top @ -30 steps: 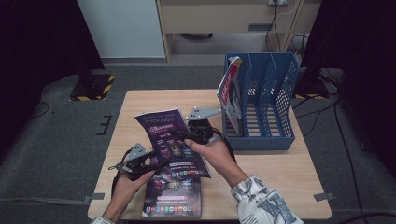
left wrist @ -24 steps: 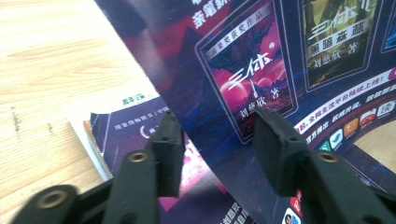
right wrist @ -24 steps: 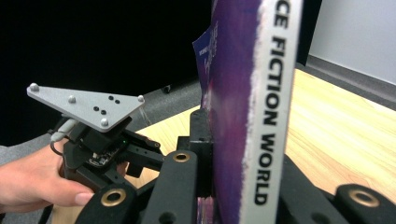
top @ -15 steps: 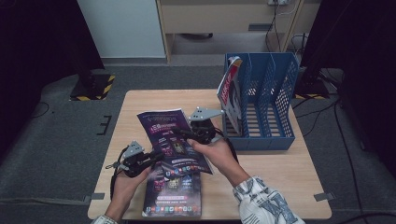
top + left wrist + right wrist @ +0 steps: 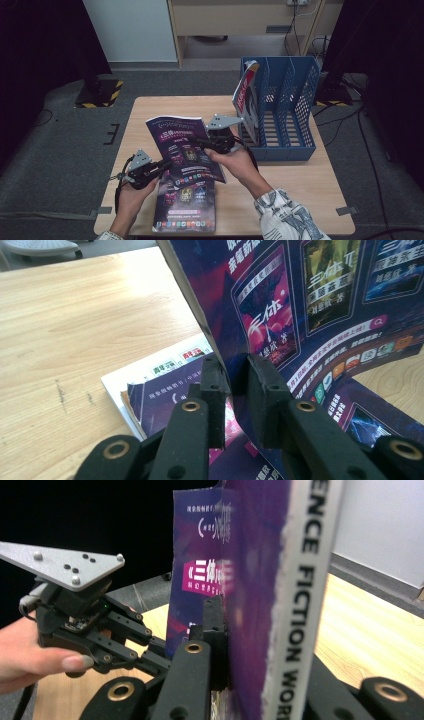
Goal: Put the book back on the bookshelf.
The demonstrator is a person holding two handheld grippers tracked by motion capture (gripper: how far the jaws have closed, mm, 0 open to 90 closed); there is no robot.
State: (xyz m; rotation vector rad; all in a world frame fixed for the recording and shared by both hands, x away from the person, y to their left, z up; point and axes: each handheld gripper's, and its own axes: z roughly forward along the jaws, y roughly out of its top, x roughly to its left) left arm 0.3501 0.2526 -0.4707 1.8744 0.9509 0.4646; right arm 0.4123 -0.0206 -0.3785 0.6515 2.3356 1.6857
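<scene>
A wooden table (image 5: 300, 175) carries a blue file rack (image 5: 290, 107) at its right edge. Near the front edge, a purple magazine (image 5: 182, 147) is held lifted above another magazine (image 5: 187, 207). The right gripper (image 5: 212, 142) clamps its spine; the left gripper (image 5: 160, 165), jaws just closing, pinches its lower edge.
</scene>
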